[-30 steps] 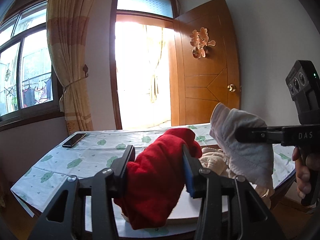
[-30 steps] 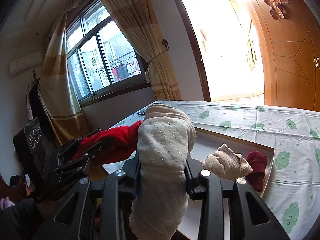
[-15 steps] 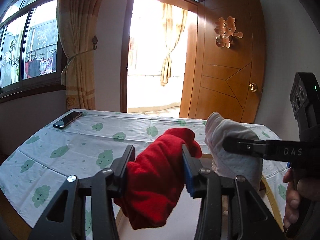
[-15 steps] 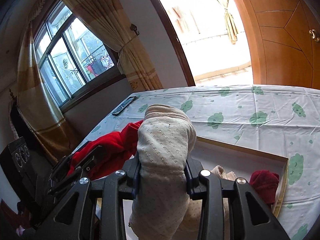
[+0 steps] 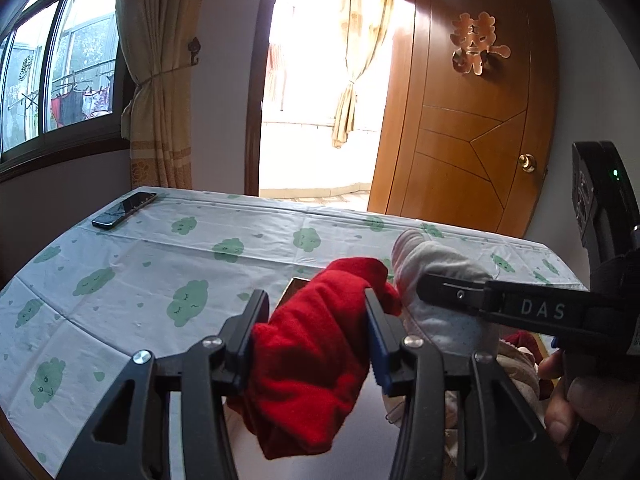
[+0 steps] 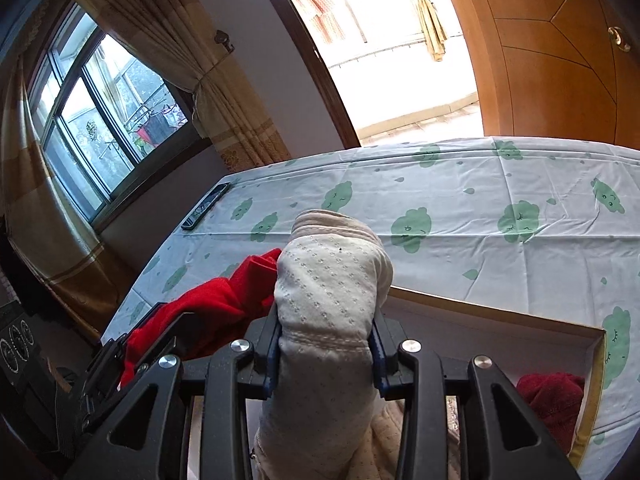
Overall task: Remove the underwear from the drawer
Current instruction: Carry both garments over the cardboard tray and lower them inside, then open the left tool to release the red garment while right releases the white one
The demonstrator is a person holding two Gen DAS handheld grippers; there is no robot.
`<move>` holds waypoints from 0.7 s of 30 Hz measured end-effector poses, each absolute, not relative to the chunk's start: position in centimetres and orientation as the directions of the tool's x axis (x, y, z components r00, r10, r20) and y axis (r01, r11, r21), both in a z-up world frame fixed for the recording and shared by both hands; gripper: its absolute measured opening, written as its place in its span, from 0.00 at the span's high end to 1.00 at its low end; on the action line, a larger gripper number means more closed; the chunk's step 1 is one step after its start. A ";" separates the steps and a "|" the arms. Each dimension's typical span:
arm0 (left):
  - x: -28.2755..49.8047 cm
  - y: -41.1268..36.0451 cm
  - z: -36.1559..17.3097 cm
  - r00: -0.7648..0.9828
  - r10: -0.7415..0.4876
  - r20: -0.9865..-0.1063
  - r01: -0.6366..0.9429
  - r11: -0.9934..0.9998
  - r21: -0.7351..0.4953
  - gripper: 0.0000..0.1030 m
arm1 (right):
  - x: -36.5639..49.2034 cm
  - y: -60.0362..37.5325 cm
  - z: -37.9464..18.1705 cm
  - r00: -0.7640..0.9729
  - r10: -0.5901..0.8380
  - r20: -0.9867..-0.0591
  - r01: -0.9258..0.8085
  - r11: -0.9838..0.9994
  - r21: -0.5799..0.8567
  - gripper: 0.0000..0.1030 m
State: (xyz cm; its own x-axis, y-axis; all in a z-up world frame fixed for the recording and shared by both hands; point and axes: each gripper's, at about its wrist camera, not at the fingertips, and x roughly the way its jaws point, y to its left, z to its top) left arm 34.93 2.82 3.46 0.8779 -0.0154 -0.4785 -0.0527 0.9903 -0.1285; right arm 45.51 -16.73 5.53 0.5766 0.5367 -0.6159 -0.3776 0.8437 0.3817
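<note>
**Holding two pieces of underwear over the drawer**

Gripping a bunched red underwear point(image 5: 316, 344), the left gripper point(image 5: 316, 332) has the soft, fleecy cloth bulging up past its black fingers and hanging in a rounded lump below them; the jaws are easing apart, yet the blue-edged pads still touch the fabric on both sides. The right gripper point(image 6: 324, 354) clasps a cream underwear point(image 6: 328, 300) the same way, its jaws also widening while the pads stay against the cloth. That piece is a knit with tiny raised dots, a stitched seam and a folded band at its top.

Both bundles hang above a shallow drawer point(image 6: 500, 312) with a pale wood rim and white floor, lying on a table under a crinkled tablecloth point(image 6: 460, 200) printed with green clouds.

Only the right wrist view shows the drawer's far corner, where a dark red garment point(image 6: 550, 396) sits, with more cream knit fabric point(image 6: 386, 436) below the gripper. Only the left wrist view shows the person's hand point(image 5: 576, 396) on the right gripper's handle, the lettering on its black finger, and the paper ornament point(image 5: 478, 44) on the glossy wooden door point(image 5: 472, 152). A flat black phone point(image 5: 124, 210) lies near the table's far left edge.
</note>
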 end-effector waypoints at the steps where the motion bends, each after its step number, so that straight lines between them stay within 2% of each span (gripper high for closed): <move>1: 35.2 2.7 3.2 0.870 -0.020 -0.494 -0.050 0.991 -0.127 0.45 | 45.7 -16.6 5.4 0.569 0.532 -0.627 -0.381 0.846 0.372 0.53; 2: 35.3 2.6 3.1 0.868 -0.010 -0.496 -0.058 0.991 -0.121 0.44 | 45.7 -16.6 5.2 0.564 0.524 -0.638 -0.380 0.851 0.362 0.46; 3: 35.2 2.6 3.1 0.870 -0.006 -0.493 -0.061 0.991 -0.121 0.41 | 45.4 -16.8 5.1 0.568 0.516 -0.641 -0.379 0.855 0.353 0.33; 4: 35.1 2.6 3.2 0.872 -0.024 -0.489 -0.046 0.990 -0.131 0.35 | 44.9 -16.9 5.2 0.570 0.518 -0.638 -0.393 0.854 0.342 0.31; 5: 34.9 2.5 3.2 0.870 -0.031 -0.492 -0.035 0.992 -0.125 0.31 | 44.5 -17.2 5.3 0.577 0.516 -0.633 -0.394 0.855 0.337 0.31; 8: 33.7 1.9 3.6 0.883 -0.034 -0.468 -0.010 0.996 -0.093 0.30 | 43.0 -18.4 5.6 0.579 0.523 -0.626 -0.406 0.850 0.336 0.31; 10: 32.7 1.6 3.9 0.890 -0.032 -0.454 -0.003 0.997 -0.076 0.30 | 41.9 -19.0 5.8 0.578 0.524 -0.626 -0.417 0.849 0.325 0.27; 14: 30.5 2.2 4.5 0.905 -0.032 -0.424 -0.010 0.995 -0.095 0.25 | 39.3 -20.0 6.1 0.567 0.550 -0.613 -0.447 0.831 0.332 0.26; 21: 26.1 2.6 5.7 0.922 -0.025 -0.386 -0.001 0.998 -0.067 0.24 | 33.5 -20.6 6.9 0.539 0.609 -0.582 -0.526 0.783 0.332 0.23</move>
